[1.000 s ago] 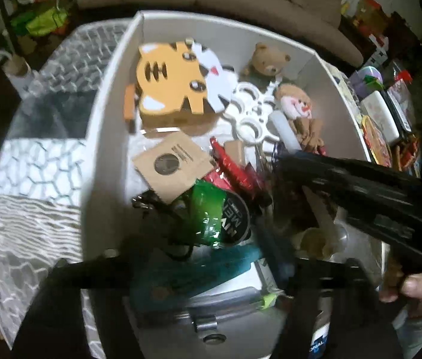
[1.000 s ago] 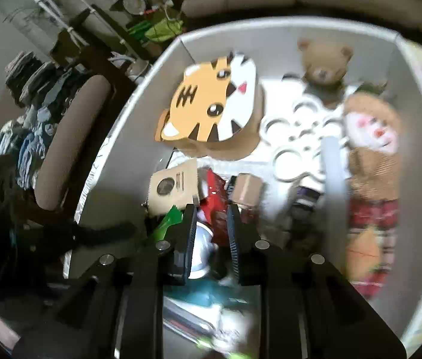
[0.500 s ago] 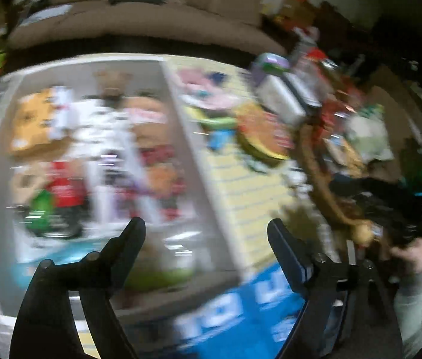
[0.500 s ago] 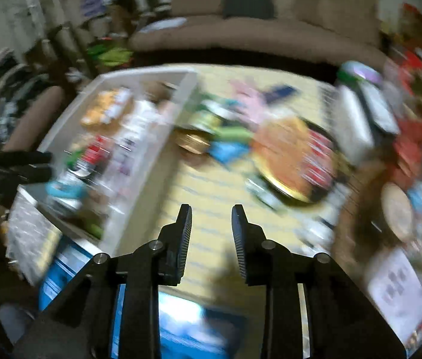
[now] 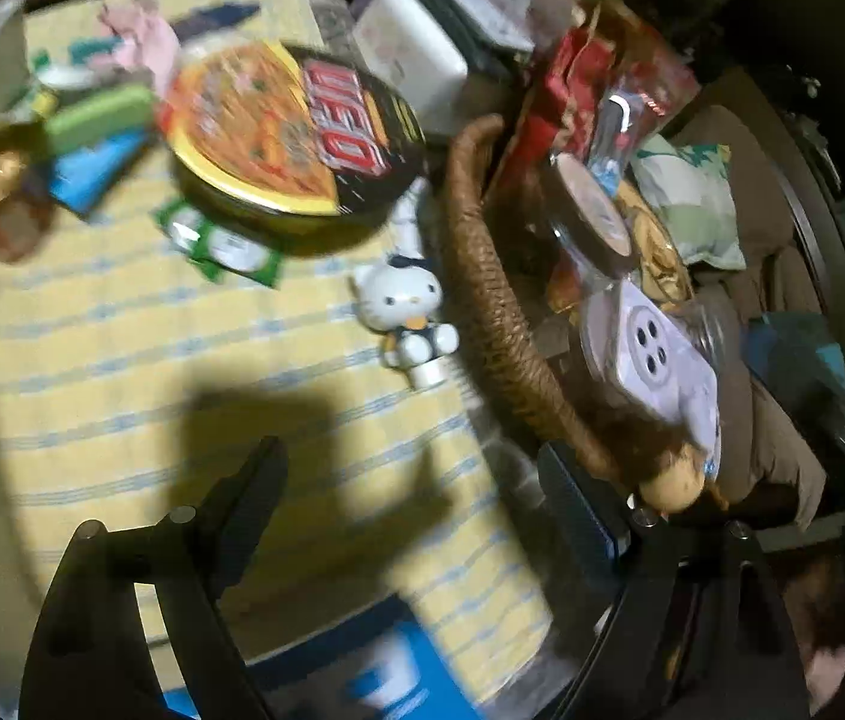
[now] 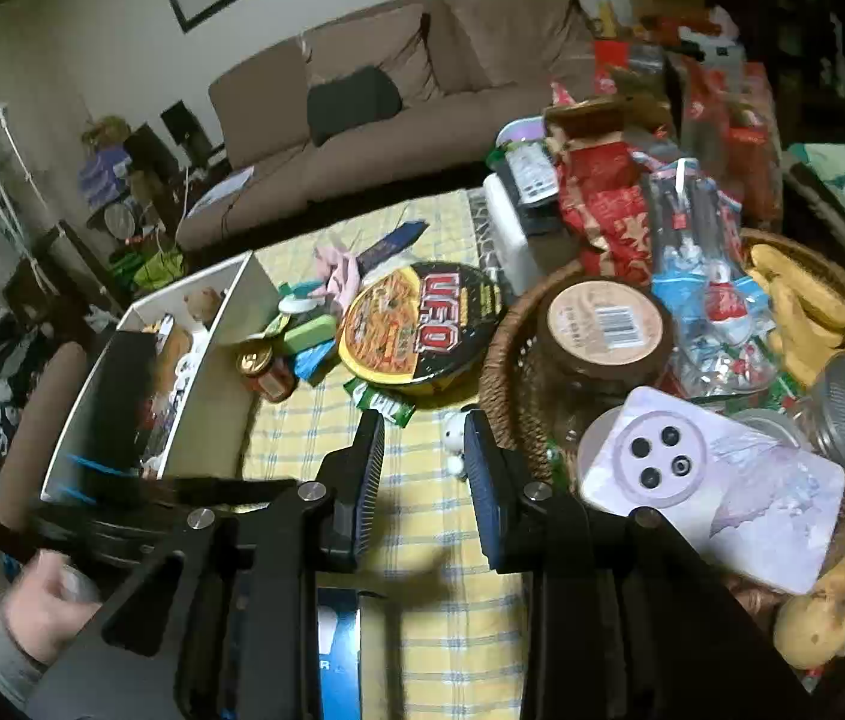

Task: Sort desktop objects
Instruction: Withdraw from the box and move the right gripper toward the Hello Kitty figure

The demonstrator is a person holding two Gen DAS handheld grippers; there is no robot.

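A small white cat figurine (image 5: pixel 407 315) lies on the yellow checked cloth (image 5: pixel 122 360) beside the wicker basket (image 5: pixel 494 312). My left gripper (image 5: pixel 413 480) is open and empty, just short of the figurine. My right gripper (image 6: pixel 424 438) is open a little and empty; the figurine (image 6: pixel 456 435) shows between its fingertips. A round UFO noodle bowl (image 5: pixel 290 132) stands behind, with a green packet (image 5: pixel 224 246) at its front edge. In the right wrist view the bowl (image 6: pixel 422 324) sits mid-table and the white sorting box (image 6: pixel 206 360) stands at the left.
The basket (image 6: pixel 500 372) holds a brown jar (image 6: pixel 605 330), a lilac phone case (image 6: pixel 704 474), snack packs and bananas. A small red jar (image 6: pixel 263 372), a green case (image 6: pixel 308 333) and pink cloth (image 6: pixel 338 273) lie by the box. My left gripper shows at lower left (image 6: pixel 122 498).
Both grippers have swung right, away from the white box and over the yellow cloth toward the basket. The right gripper has opened a little wider.
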